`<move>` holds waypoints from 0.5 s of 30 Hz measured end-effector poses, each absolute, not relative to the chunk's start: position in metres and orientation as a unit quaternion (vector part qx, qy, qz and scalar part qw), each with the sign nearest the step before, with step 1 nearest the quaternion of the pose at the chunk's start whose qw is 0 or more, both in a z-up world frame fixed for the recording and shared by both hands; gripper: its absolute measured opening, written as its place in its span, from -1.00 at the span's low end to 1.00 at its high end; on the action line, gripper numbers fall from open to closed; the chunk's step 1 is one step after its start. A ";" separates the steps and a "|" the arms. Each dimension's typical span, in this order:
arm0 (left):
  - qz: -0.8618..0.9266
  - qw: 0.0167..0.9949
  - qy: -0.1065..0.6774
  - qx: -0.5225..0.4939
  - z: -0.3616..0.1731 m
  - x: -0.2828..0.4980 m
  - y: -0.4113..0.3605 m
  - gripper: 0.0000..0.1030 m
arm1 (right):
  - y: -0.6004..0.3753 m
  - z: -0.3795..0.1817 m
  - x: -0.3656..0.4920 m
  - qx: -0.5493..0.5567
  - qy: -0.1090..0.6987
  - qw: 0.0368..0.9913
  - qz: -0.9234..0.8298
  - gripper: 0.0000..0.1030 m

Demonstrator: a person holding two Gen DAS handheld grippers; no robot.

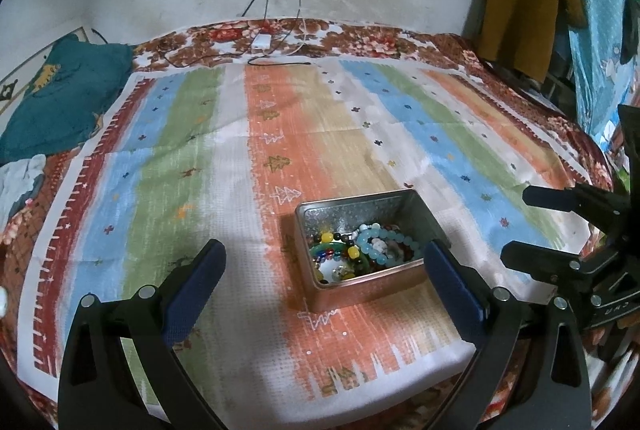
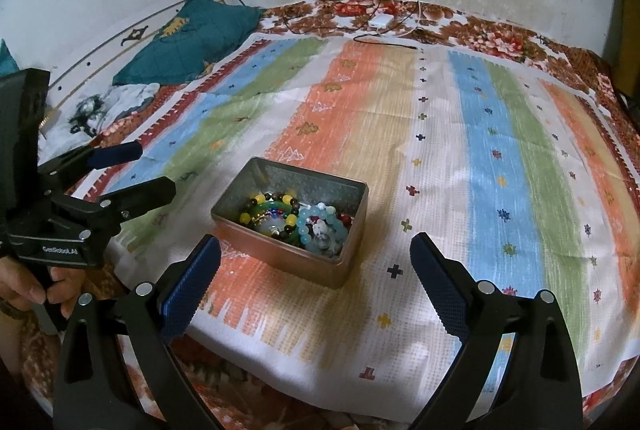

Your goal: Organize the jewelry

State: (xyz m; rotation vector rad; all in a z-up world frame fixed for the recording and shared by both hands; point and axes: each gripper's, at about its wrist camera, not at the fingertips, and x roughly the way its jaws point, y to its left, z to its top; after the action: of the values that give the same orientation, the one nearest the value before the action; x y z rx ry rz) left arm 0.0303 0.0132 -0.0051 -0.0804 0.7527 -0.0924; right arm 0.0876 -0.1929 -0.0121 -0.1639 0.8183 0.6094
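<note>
Left wrist camera: the left gripper [image 1: 324, 270] hangs low over the striped cloth [image 1: 200, 158] with its fingers spread wide, nothing between them. The metal tin [image 1: 372, 286] sits just ahead, lidless, near the front edge of the cloth, probably so both hands reach it easily. All the jewelry I can see is inside it: a light blue bead bracelet [image 1: 380, 244], a green bangle [image 1: 320, 250], and some yellow and dark beads, piled in a tangle rather than sorted. The right gripper [image 1: 560, 230] pokes in from the right edge, also wide apart and empty.

Right wrist camera: same story from the other side. The right gripper [image 2: 316, 270] is released and empty, with the tin [image 2: 296, 262] between and beyond its fingers. The blue bracelet [image 2: 320, 226] and green bangle [image 2: 272, 208] lie heaped together inside. The left gripper [image 2: 132, 170] is off to the left, held by a hand [image 2: 36, 286].

Nothing lies loose on the cloth, so this fits either everything gathered in, or a pile waiting to be laid out.
</note>
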 end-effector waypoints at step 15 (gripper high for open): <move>-0.048 0.928 0.369 -0.038 -0.005 0.028 0.009 0.89 | -0.190 -0.017 0.088 -0.086 0.396 0.869 0.284 0.90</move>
State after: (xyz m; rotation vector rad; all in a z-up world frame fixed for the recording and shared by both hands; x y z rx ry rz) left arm 0.0279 0.0091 -0.0052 -0.0787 0.7556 -0.0978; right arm 0.0877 -0.1902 -0.0169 -0.1807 0.8285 0.5950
